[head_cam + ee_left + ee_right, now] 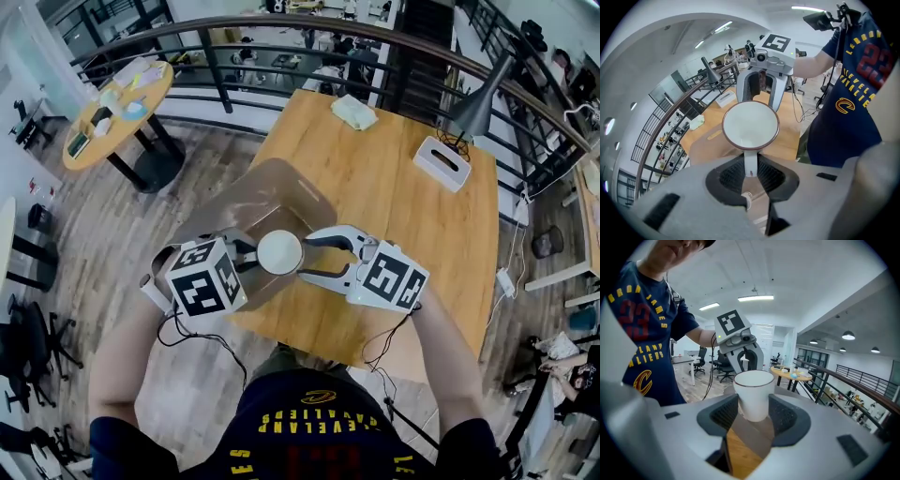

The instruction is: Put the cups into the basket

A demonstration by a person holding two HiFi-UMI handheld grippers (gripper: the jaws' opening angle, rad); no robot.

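A white cup (279, 251) with a dark rim hangs upright over the translucent brown basket (281, 192), which stands at the wooden table's near left corner. My left gripper (251, 255) comes in from the left and is shut on the cup's handle (750, 161); in the left gripper view the cup (750, 125) shows its empty inside. From the right, my right gripper (303, 256) straddles the cup's body (753, 394), and its pads (724, 413) lie against both sides. The two grippers face each other across the cup.
Farther back on the table (412, 244) lie a white tissue box (441, 162), a crumpled cloth (353, 111) and a black lamp (478, 108). A curved railing (225, 80) runs behind the table, with a round table (117, 108) beyond it. Cables hang off the near edge.
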